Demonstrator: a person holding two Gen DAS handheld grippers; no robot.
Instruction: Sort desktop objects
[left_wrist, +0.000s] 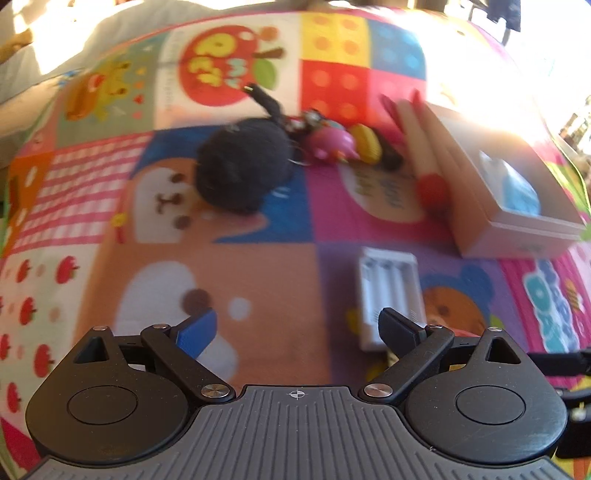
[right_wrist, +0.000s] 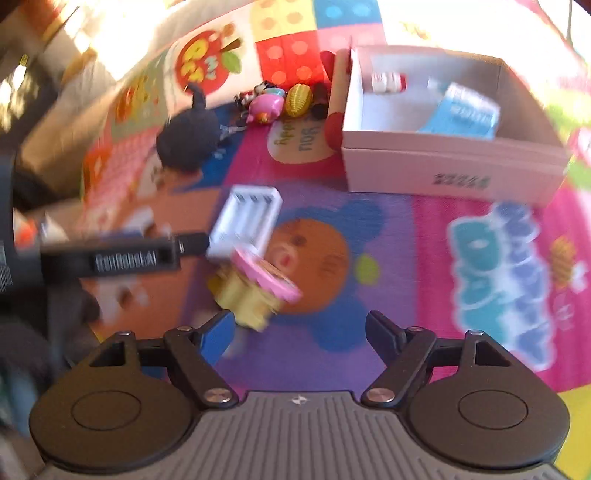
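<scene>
White cardboard box (right_wrist: 450, 162) holding a blue packet (right_wrist: 465, 110) and small bottle (right_wrist: 388, 82), white battery tray (right_wrist: 245, 221) lying near it, left gripper (left_wrist: 297, 328) and right gripper (right_wrist: 299, 328) both hovering, jaws spread.

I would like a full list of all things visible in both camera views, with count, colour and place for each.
play mat: one, many colours with cartoon prints, under everything
cardboard box: one, white, open, far right on the mat
small bottle: one, white and red, inside the box
packet: one, blue and white, inside the box
battery holder: one, white, mid mat
pink and yellow toy: one, just in front of the battery holder
black pouch: one, left of the charms
charms: a cluster, pink, yellow, dark, beside the box
wooden sticks: several, beige with red tips, along the box
left hand-held gripper: open
right hand-held gripper: open
</scene>
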